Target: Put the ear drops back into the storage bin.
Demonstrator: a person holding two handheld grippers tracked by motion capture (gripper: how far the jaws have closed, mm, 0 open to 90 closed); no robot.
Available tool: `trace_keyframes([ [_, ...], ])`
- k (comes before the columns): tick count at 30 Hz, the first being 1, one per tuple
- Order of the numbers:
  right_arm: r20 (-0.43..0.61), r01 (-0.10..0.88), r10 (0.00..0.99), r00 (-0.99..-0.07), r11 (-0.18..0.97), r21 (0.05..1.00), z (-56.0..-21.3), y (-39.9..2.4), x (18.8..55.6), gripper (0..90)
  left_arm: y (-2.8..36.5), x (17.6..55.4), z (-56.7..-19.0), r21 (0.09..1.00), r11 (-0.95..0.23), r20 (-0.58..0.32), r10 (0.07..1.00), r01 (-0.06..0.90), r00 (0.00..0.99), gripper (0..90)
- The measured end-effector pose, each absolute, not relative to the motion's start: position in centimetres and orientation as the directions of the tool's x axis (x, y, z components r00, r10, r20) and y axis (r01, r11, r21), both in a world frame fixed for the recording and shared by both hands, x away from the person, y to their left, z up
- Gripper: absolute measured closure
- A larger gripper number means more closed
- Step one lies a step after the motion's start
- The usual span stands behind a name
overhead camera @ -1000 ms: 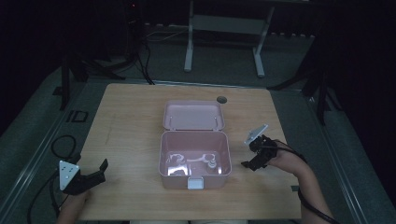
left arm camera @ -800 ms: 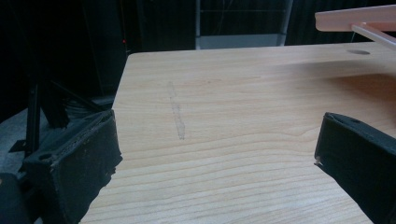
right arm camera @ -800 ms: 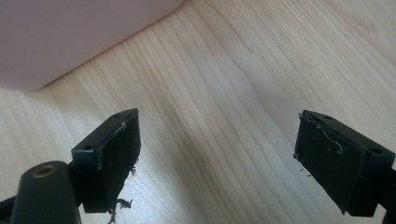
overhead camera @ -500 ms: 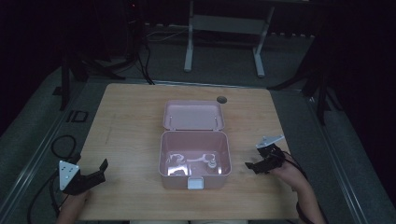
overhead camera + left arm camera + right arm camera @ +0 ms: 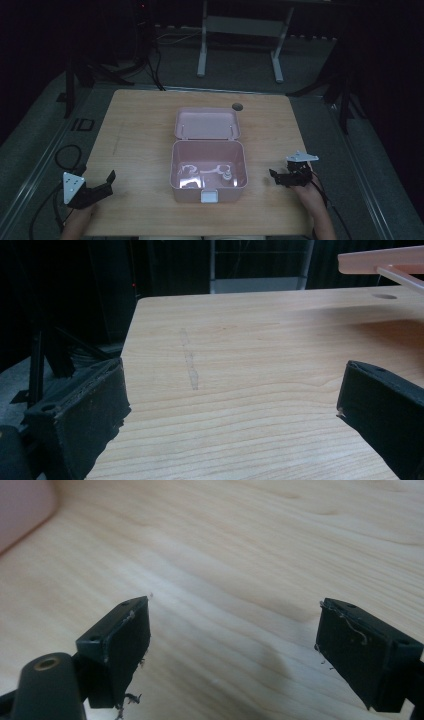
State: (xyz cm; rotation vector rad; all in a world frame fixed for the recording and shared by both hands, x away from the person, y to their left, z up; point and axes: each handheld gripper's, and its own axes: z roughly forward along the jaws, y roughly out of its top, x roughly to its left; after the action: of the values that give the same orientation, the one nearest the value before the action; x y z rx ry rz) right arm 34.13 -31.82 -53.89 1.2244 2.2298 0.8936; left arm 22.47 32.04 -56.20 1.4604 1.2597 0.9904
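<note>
Two grippers standing wide open, empty: we are drawing the right gripper [image 5: 274,176] back from the open pink plastic box [image 5: 208,167], contents delivered; left gripper [image 5: 107,181] resting.

Your left hand-held gripper [image 5: 97,187] was black with a grey three-cornered plate; your right hand-held gripper [image 5: 285,177] matched it. Both had blocky black jaws with screw holes, frayed pads and trailing cables.
</note>
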Motion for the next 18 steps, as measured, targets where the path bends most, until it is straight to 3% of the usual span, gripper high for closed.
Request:
trace_keyframes([
  [12,-0.045,0.587,0.942,-0.332,0.244,0.772,-54.7,-33.4,33.3,13.9,32.0,22.5,-56.2,0.972,-0.035,0.0,0.989,0.234,0.146,0.4],
  [18,-0.044,0.539,0.968,-0.247,0.175,0.824,-54.7,-33.7,32.6,13.8,32.0,22.5,-56.2,0.972,-0.035,0.0,0.989,0.234,0.147,0.3],
])
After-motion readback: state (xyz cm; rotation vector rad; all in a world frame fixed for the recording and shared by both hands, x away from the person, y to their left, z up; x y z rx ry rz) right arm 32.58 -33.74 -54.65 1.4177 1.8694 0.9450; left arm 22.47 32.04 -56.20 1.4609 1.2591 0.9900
